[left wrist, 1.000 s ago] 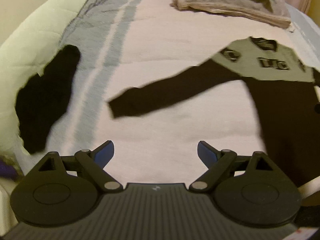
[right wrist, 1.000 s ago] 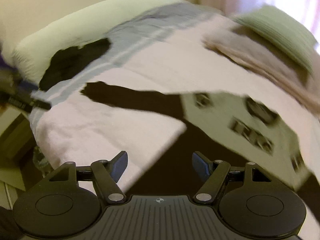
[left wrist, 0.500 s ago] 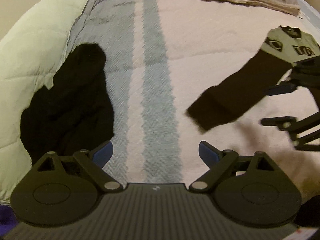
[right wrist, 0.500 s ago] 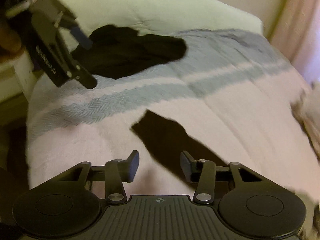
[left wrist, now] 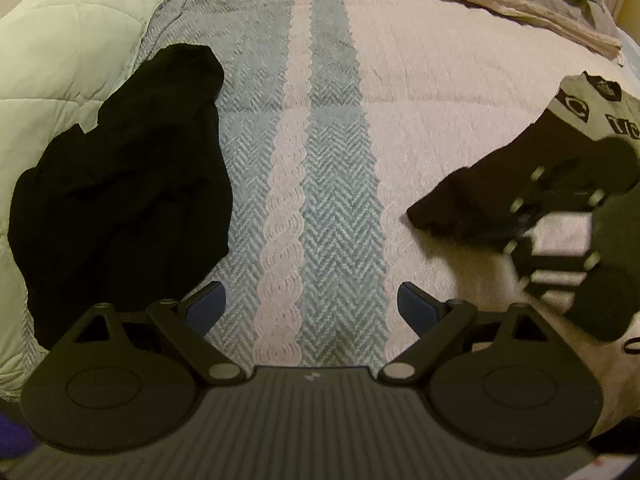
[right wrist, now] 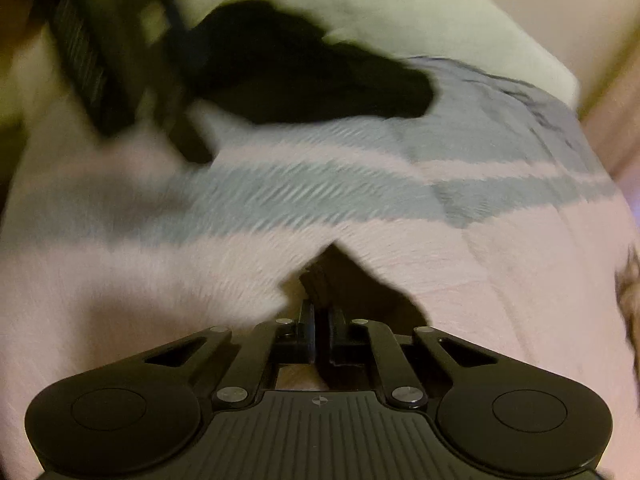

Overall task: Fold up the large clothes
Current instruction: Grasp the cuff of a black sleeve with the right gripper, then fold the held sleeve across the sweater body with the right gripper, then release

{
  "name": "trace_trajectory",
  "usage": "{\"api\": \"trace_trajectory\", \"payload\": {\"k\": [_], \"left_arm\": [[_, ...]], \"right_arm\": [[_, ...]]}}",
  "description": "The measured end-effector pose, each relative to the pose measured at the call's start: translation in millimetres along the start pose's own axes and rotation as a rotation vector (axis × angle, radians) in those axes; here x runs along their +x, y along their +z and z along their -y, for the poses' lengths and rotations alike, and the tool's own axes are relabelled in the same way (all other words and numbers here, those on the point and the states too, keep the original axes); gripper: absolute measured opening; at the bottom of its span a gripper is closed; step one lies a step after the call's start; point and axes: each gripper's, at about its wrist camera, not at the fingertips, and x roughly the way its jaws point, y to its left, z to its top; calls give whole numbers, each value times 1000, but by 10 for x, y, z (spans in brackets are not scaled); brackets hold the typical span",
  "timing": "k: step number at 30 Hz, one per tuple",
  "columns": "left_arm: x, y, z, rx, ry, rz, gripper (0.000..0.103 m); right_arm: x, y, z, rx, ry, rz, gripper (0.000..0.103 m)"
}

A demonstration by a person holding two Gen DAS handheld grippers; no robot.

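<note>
Sweater (left wrist: 576, 120), dark with grey chest panel: laid on bed blanket (left wrist: 420, 80); sleeve cuff (right wrist: 332, 268) is pinched in right claw (right wrist: 322, 332). Left claw (left wrist: 312, 304) is held wide above blanket. Black garment (left wrist: 128, 184) is heaped alongside.

We see the crumpled black garment (left wrist: 120, 184) lying at the left on the pink blanket with blue herringbone stripes (left wrist: 328, 200), partly over the pale green quilted duvet (left wrist: 68, 44). The black-sleeved sweater with a grey printed yoke (left wrist: 480, 192) lies at the right. The folded beige blankets (left wrist: 516, 0) sit behind it.
</note>
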Motion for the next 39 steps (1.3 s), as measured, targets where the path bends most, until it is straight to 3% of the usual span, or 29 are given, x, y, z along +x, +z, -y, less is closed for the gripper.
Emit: {"api": "trace_trajectory", "payload": {"k": [6, 11, 14, 17, 19, 20, 21, 23, 25, 28, 31, 35, 39], "left_arm": [[-91, 257, 263, 26, -24, 44, 90], [-143, 630, 879, 74, -65, 108, 90], [-165, 885, 1394, 102, -96, 143, 90], [-164, 1108, 2023, 152, -133, 167, 90], [-118, 1211, 2468, 183, -152, 162, 90], [-76, 1244, 2693, 195, -167, 150, 90], [-23, 1262, 2918, 209, -187, 134, 90], [90, 1254, 3329, 247, -212, 100, 90], [178, 1227, 3716, 297, -232, 72, 90], [260, 1194, 4141, 351, -252, 39, 90], [308, 1211, 4417, 391, -264, 27, 90], [324, 1334, 4659, 416, -268, 37, 90], [321, 1408, 4807, 433, -270, 48, 90]], "right_arm": [[-693, -7, 1187, 480, -53, 198, 2], [-1478, -502, 2390, 737, -199, 381, 2], [-2094, -1110, 3029, 865, -384, 467, 2], [-2741, -2019, 3397, 1024, -658, 532, 2], [-2936, -2740, 3475, 1176, -791, 495, 2], [-2943, -3106, 3491, 1277, -812, 455, 2], [-2897, -3496, 3489, 1386, -806, 401, 2], [-2760, -4029, 3425, 1488, -784, 300, 2], [-2656, -4350, 3358, 1533, -752, 249, 2], [-2694, -4677, 3269, 1604, -715, 238, 2], [-2792, -4808, 3240, 1632, -680, 254, 2], [-2919, -4741, 3241, 1620, -613, 278, 2], [-3061, -4764, 3180, 1599, -627, 296, 2]]}}
